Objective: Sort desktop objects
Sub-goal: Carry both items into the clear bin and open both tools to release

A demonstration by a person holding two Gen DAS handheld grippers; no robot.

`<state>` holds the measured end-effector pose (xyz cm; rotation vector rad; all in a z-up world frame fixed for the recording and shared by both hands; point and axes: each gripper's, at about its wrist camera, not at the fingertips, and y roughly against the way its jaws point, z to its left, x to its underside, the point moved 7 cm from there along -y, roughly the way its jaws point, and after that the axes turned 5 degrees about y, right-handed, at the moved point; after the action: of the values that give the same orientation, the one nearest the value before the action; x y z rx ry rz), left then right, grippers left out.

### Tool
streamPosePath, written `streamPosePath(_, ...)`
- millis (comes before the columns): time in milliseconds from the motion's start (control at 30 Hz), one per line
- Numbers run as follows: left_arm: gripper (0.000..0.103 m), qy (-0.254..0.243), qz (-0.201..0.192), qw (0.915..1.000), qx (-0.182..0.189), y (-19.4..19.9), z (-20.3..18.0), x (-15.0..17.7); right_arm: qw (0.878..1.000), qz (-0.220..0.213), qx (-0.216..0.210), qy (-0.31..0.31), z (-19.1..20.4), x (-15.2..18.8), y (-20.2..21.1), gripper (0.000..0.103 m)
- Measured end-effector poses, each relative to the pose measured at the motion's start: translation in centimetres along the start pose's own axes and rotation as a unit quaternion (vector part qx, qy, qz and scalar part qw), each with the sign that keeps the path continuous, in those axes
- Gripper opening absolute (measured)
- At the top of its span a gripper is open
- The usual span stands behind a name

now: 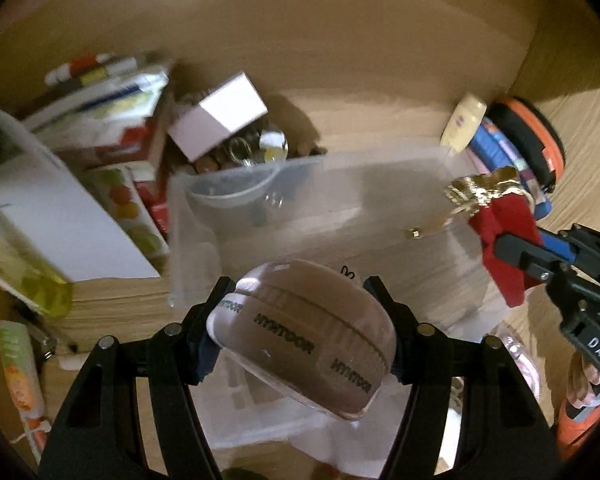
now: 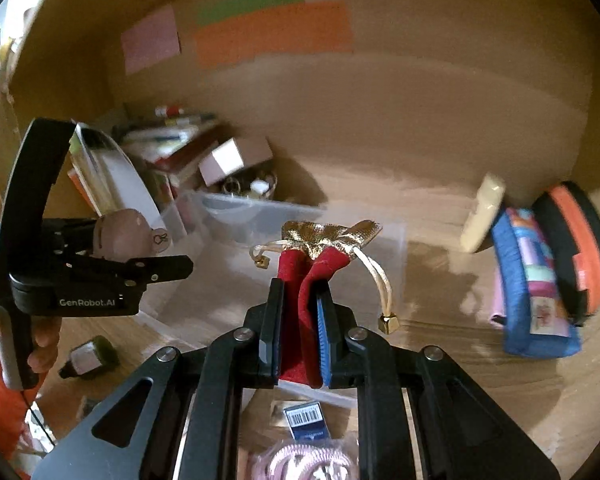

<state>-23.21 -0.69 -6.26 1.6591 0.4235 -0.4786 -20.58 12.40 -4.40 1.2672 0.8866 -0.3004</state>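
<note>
Fingers (image 1: 374, 292) over clear bin (image 1: 260, 184), perhaps beside blurred books (image 1: 112, 120)

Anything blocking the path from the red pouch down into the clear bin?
Nothing visible. The right gripper holds the red pouch over the clear bin, whose near part looks open and bare. A small bowl sits in its far left corner, away from the pouch.

A home desk corner, by the look of it: a wood-grain desktop (image 2: 480, 344) boxed in by a brown backboard (image 2: 380, 120) with coloured paper notes (image 2: 274, 32) stuck high on it. Left of the clear plastic bin (image 1: 300, 208) books (image 1: 112, 120) pile up; right of it leans a blue pencil case (image 2: 536, 280).
</note>
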Motion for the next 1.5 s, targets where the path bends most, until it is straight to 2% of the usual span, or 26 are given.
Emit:
streamPosePath(233, 0.065, -0.023, 0.031, 0.9992, -0.009, -2.6, -0.7, 0.1, 0.999, 0.048, -0.010, 0.013, -0.1, 1.1, -3.4, 0.013)
streamPosePath(400, 0.065, -0.042, 0.039, 0.9982, -0.019, -3.3, -1.4, 0.1, 0.997, 0.075, -0.019, 0.026, 0.4, 1.6, -4.9, 0.013)
streamPosePath(567, 0.065, -0.067, 0.041, 0.9953, -0.056, -4.2, -1.5, 0.1, 0.995, 0.091, -0.021, 0.034, 0.6, 1.9, -5.6, 0.016)
streamPosePath(667, 0.065, -0.063, 0.038, 0.9958, -0.054, -4.2, -1.4, -0.1, 0.994, 0.099, -0.020, 0.033, 0.6, 2.1, -5.9, 0.017)
streamPosePath(767, 0.066, -0.057, 0.032, 0.9965, -0.052, -3.9, -1.2, -0.4, 0.994, 0.102, -0.018, 0.029, 0.5, 2.2, -5.9, 0.023)
streamPosePath(833, 0.067, -0.053, 0.032, 0.9970, -0.046, -3.7, -1.0, -0.5, 0.995, 0.098, -0.011, 0.031, 0.5, 2.1, -5.6, 0.024)
streamPosePath(933, 0.067, -0.053, 0.020, 0.9970, -0.053, -2.9, -0.9, -0.6, 0.996, 0.088, -0.012, 0.029, 0.6, 1.9, -4.8, 0.033)
streamPosePath(1033, 0.069, -0.050, 0.007, 0.9976, -0.049, -1.5, -0.6, -0.7, 0.997, 0.070, 0.002, 0.032, 0.6, 1.8, -3.4, 0.043)
streamPosePath(1133, 0.076, -0.049, -0.015, 0.9974, -0.049, 0.2, -0.1, -0.7, 0.998, 0.052, 0.007, 0.031, 0.6, 1.6, -1.9, 0.052)
streamPosePath(1200, 0.078, -0.051, -0.031, 0.9967, -0.054, 1.6, 0.0, -0.5, 0.999, 0.037, 0.011, 0.029, 0.6, 1.6, -0.5, 0.064)
streamPosePath(1267, 0.080, -0.052, -0.046, 0.9959, -0.058, 2.9, 0.2, -0.2, 0.999, 0.026, 0.015, 0.029, 0.6, 1.6, 0.4, 0.070)
streamPosePath(1367, 0.087, -0.050, -0.067, 0.9950, -0.056, 4.4, 0.0, 0.1, 0.999, 0.012, 0.022, 0.032, 0.6, 1.8, 2.3, 0.072)
streamPosePath(1500, 0.089, -0.041, -0.084, 0.9945, -0.047, 6.9, 0.8, 1.6, 0.999, -0.006, 0.029, 0.032, 0.8, 2.2, 4.9, 0.073)
